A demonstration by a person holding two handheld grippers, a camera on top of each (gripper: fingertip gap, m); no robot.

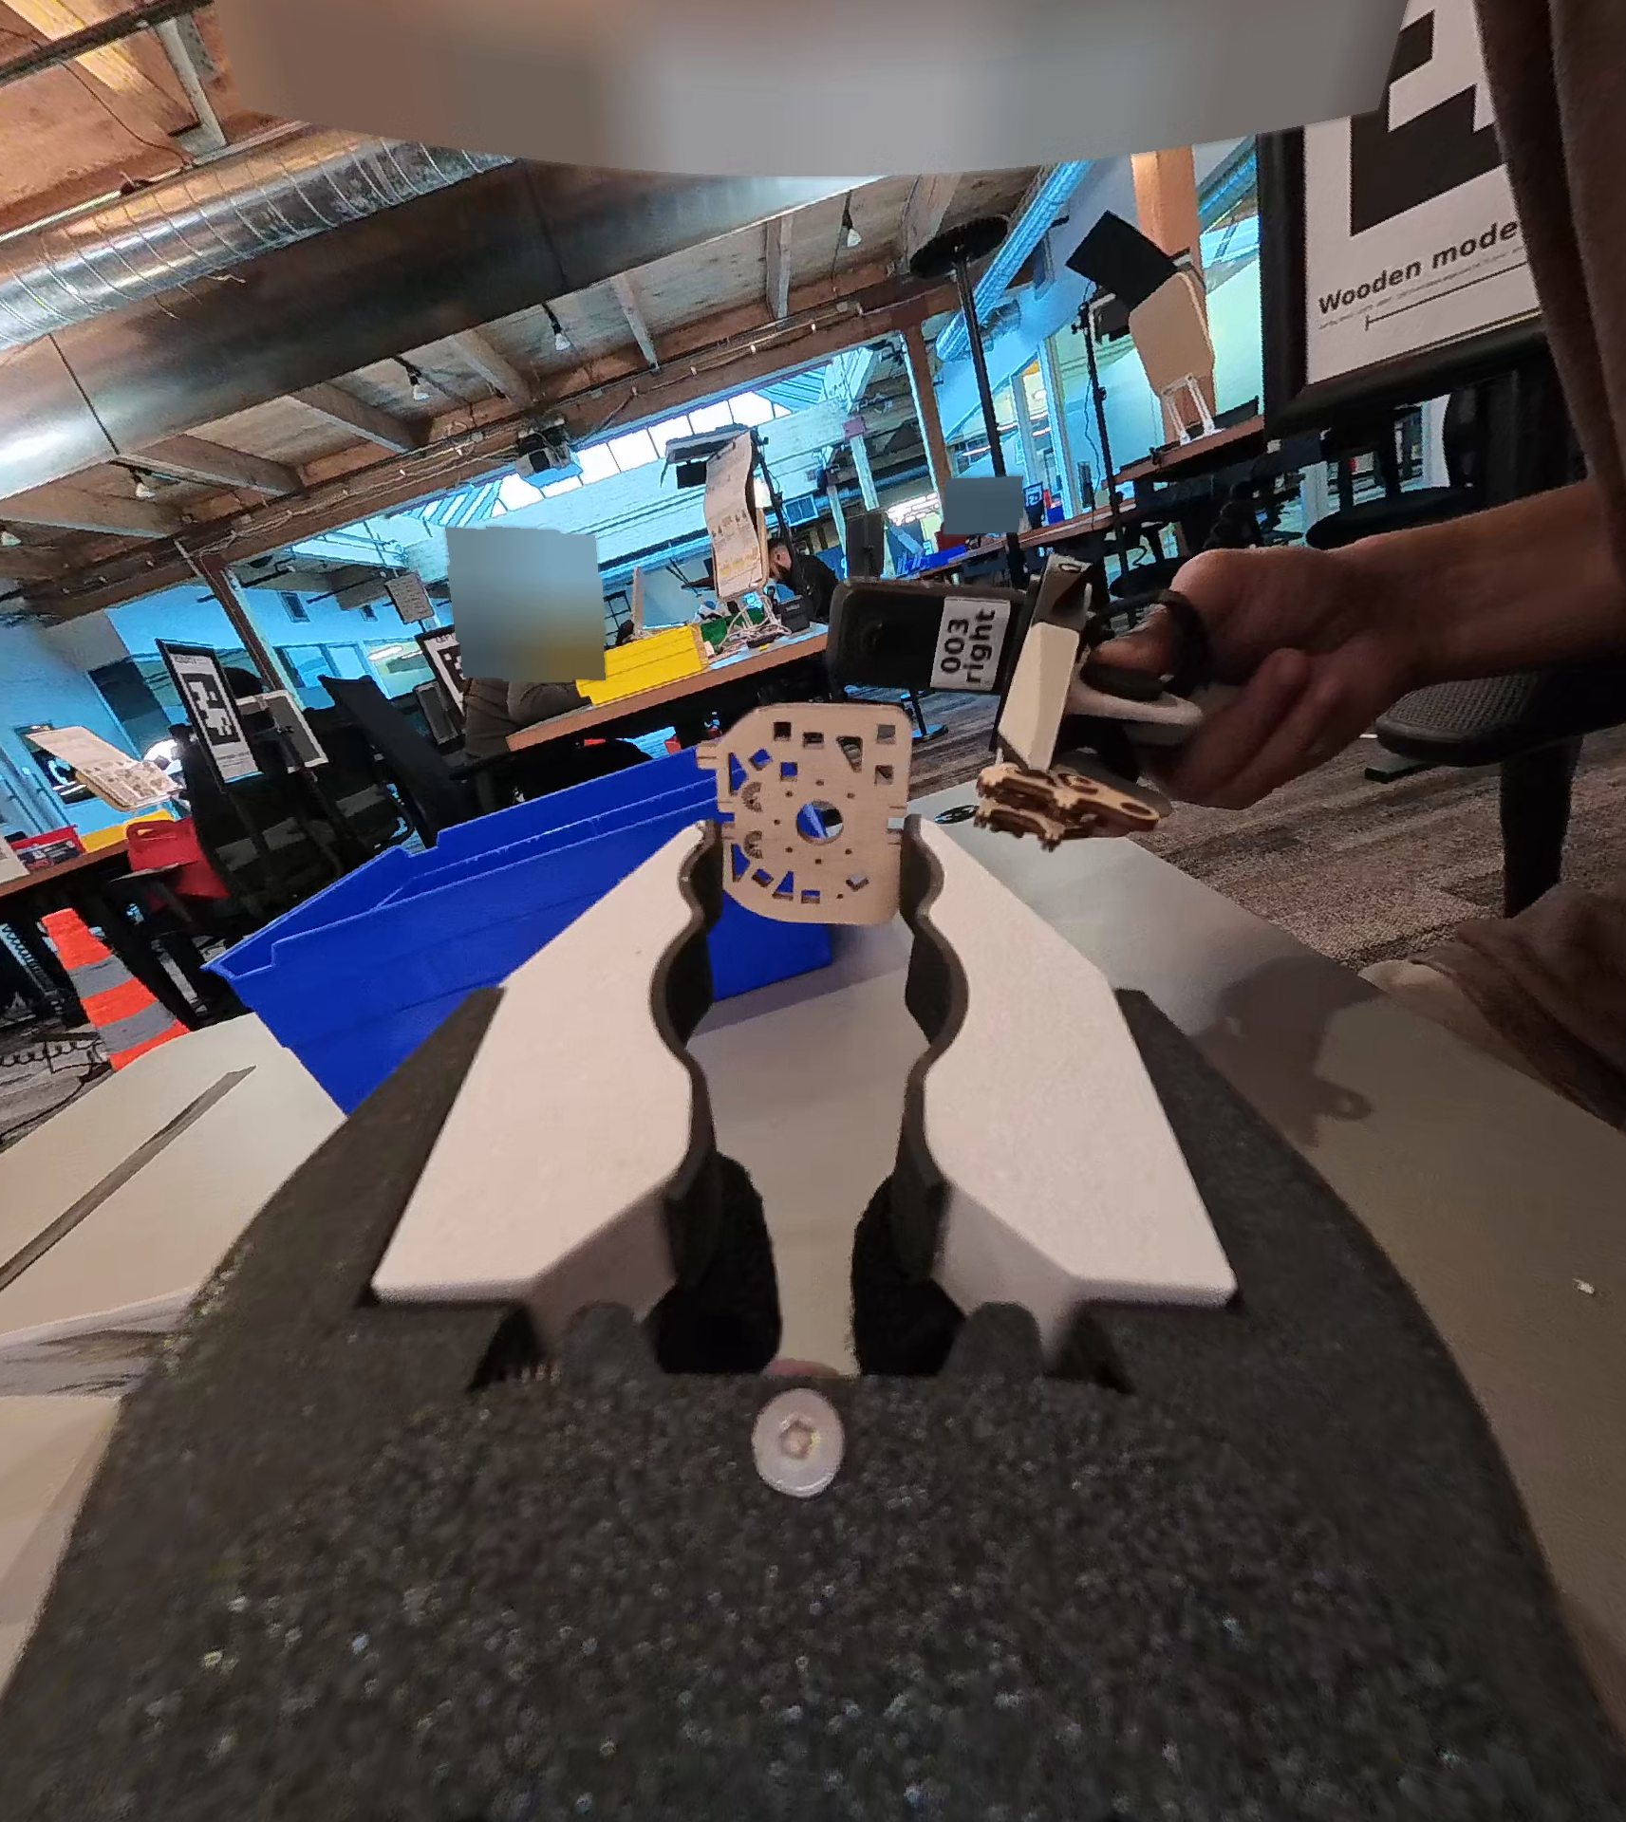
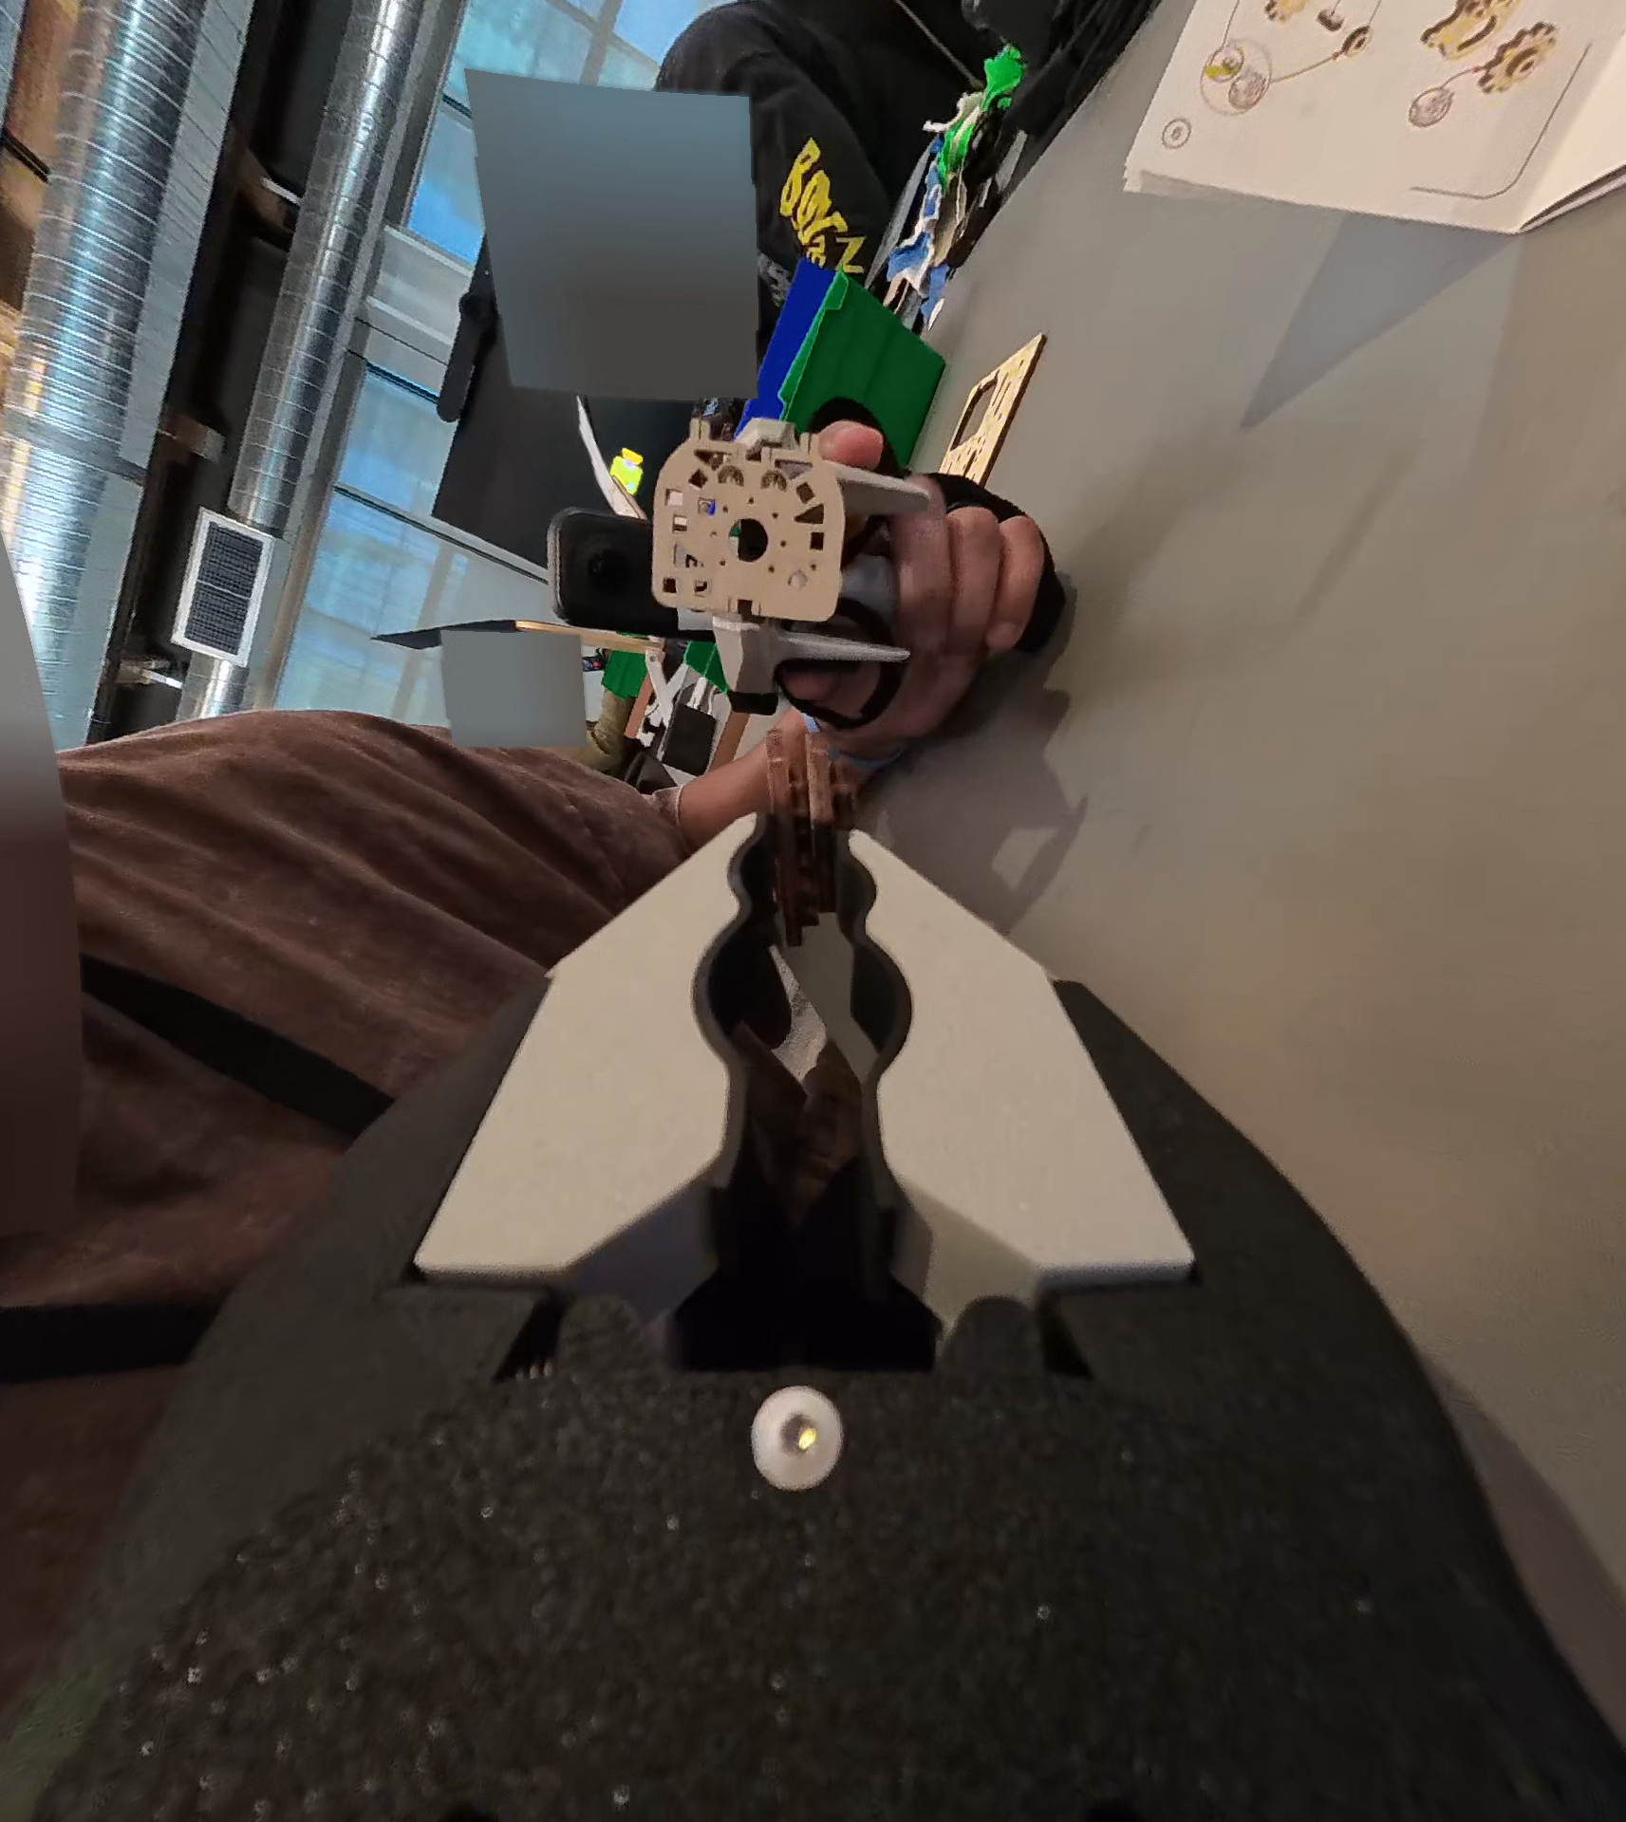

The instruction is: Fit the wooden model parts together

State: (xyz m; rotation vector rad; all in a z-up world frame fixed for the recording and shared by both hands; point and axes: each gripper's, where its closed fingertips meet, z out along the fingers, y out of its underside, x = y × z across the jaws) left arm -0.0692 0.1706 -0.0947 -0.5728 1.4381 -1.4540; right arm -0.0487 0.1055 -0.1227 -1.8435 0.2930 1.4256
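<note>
Black foam padding and a silver screw [image 1: 797, 1443] fill the foreground of the left wrist view, where the left gripper [image 1: 814, 848] pinches a pale wooden plate [image 1: 816, 814] between its white fingertips [image 1: 690, 868] at 12 o'clock. That plate, laser-cut with a round central hole and many small slots, stands upright and faces the camera, raised above the grey table [image 1: 1381, 1232]. Behind it, toward 10 o'clock, sits a blue bin [image 1: 454, 946].

At 2 o'clock in the same view, a person's hand [image 1: 1302, 670] holds the right gripper [image 1: 1021, 779], its fingers closed on a darker wooden sub-assembly [image 1: 1065, 813] of stacked, gear-like pieces. This part hangs just beside the plate, to its right, clear of it and above the table edge.

From the right wrist view, tilted so the table [image 2: 1381, 887] runs up the right side, the right gripper [image 2: 804, 838] grips the dark stacked pieces [image 2: 804, 818] edge-on at 12 o'clock. Farther off, the plate [image 2: 740, 537] faces this camera, held in the left gripper [image 2: 769, 532] by a hand [image 2: 966, 582] resting on the table. A green bin [image 2: 868, 385], a flat wooden sheet [image 2: 996, 404] and an illustrated paper [image 2: 1361, 99] lie beyond, between 12 and 2 o'clock.
</note>
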